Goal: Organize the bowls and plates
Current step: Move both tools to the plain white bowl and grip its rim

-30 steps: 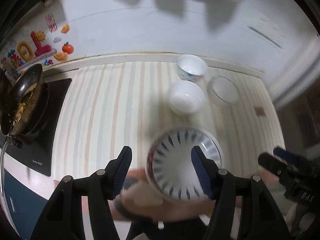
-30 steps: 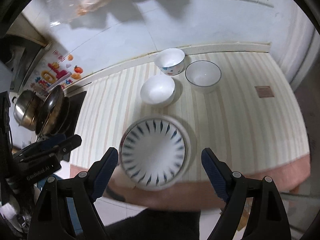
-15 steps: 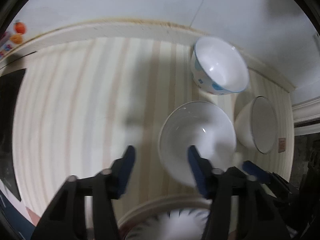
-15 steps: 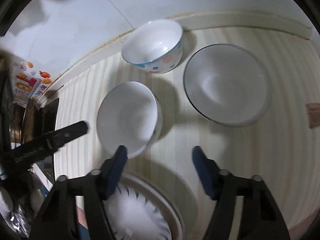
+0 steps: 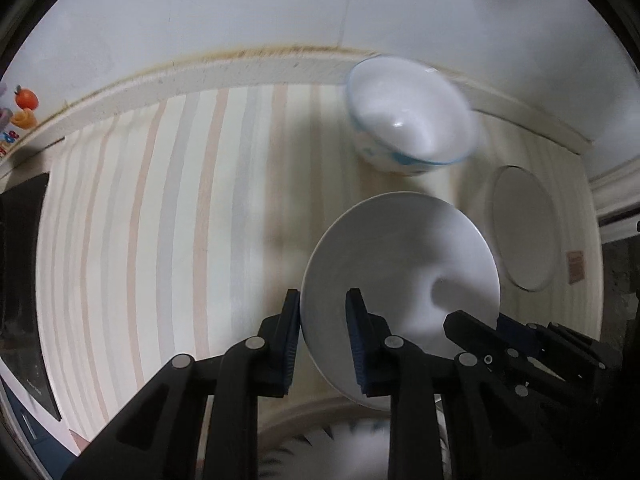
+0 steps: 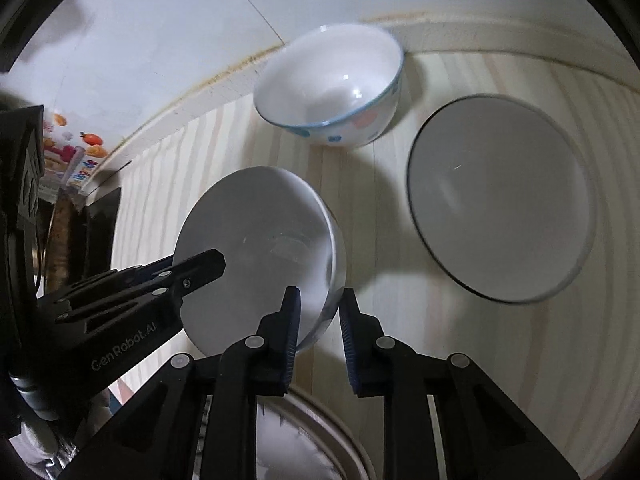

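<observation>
A plain white bowl [image 5: 400,276] [image 6: 256,240] sits on the striped counter, and both grippers hold its rim. My left gripper [image 5: 324,320] straddles the bowl's left rim and its jaws are closing, one pad outside the wall and one inside. On the opposite rim my right gripper [image 6: 318,316] is closing the same way, with the wall between its pads. Each gripper shows in the other's view: the right gripper [image 5: 500,340], the left gripper [image 6: 200,264]. Behind stand a blue-patterned bowl [image 5: 408,120] [image 6: 332,88] and a dark-rimmed bowl [image 5: 524,228] [image 6: 500,200].
A blue-rayed plate [image 5: 340,448] [image 6: 300,440] lies at the counter's near edge, under both grippers. The white tiled wall [image 5: 280,8] closes the back. A black cooktop [image 5: 24,260] is at the far left, and bare striped counter [image 5: 160,220] lies between it and the bowls.
Both grippers came down and forward from over the rayed plate to the white bowl. Their jaws narrowed from wide open until they clamp the bowl's rim on either side.
</observation>
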`<state>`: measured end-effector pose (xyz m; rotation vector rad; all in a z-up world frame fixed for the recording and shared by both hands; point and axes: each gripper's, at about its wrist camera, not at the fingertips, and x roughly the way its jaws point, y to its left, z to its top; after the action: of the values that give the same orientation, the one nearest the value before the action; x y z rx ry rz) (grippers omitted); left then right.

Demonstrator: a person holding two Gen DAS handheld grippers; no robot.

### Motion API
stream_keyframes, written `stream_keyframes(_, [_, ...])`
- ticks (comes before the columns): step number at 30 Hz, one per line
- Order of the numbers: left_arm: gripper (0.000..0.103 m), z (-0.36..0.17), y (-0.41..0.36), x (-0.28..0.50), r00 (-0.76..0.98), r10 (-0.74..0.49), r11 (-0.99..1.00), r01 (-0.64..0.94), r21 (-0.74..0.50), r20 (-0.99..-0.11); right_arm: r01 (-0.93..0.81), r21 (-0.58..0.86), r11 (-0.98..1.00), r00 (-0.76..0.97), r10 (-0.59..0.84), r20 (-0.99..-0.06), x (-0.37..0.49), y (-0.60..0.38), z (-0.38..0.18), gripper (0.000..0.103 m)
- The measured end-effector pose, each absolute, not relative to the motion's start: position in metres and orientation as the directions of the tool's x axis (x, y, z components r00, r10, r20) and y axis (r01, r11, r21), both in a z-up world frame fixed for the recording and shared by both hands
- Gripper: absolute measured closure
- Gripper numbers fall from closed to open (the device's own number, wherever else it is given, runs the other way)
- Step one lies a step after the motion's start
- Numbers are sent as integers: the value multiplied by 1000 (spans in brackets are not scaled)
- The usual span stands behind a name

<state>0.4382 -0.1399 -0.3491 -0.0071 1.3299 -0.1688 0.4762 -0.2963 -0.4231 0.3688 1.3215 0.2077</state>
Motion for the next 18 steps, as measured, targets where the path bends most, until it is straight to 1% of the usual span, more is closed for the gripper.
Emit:
stream_keyframes(6, [83,-303,-164,399,281,-187,973,186,-138,-941,46,375,926,303,345,-888,438,-327,-376,81])
stream_keyframes(10, [83,-286,-190,369,291,-245,954,244,-176,-925,64,360,931,340,319,-885,403,-356,-348,81])
stream_keyframes(14, [83,-294,-217,354,254,-284,932,300,-204,-924,108,325,939,353,269,-896,365,-388,-339,81])
stream_keyframes(18, [83,-314,-242,340,199,-295,912,349,-214,-935,158,312,937,335,246,-909,333,-415,-348,81])
